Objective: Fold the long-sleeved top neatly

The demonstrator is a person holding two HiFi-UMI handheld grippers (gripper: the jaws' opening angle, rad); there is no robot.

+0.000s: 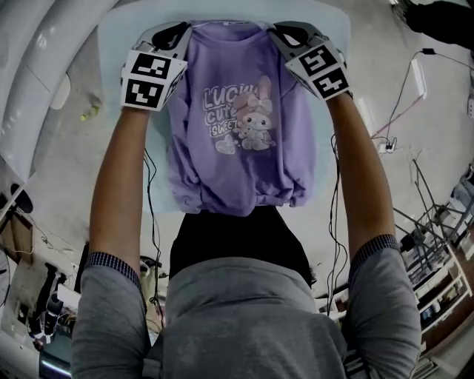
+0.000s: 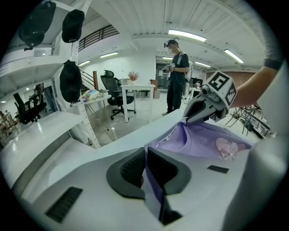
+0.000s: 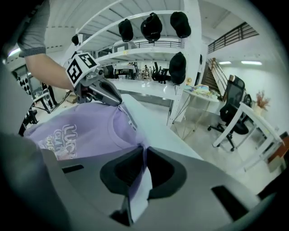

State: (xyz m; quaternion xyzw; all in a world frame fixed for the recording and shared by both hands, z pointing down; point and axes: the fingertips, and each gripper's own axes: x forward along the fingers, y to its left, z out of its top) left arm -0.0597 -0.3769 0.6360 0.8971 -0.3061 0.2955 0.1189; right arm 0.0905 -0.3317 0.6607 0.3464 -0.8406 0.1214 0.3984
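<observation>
A purple long-sleeved top (image 1: 241, 141) with a bunny print hangs spread by its shoulders over the pale table (image 1: 222, 9). Its bunched hem reaches the table's near edge by my body. My left gripper (image 1: 187, 29) is shut on the top's left shoulder, and my right gripper (image 1: 275, 32) is shut on the right shoulder. In the left gripper view the jaws (image 2: 145, 155) pinch a fold of purple cloth, with the top (image 2: 203, 137) and the other gripper (image 2: 205, 106) beyond. The right gripper view shows its jaws (image 3: 144, 155) clamped on cloth, the top (image 3: 86, 128) and the left gripper (image 3: 101, 92).
White shelving with dark caps (image 3: 153, 27) stands past the table's far side. A person (image 2: 176, 76) stands in the room behind, near a desk and office chairs (image 2: 113, 90). Cables and a power strip (image 1: 385, 146) lie on the floor to the right.
</observation>
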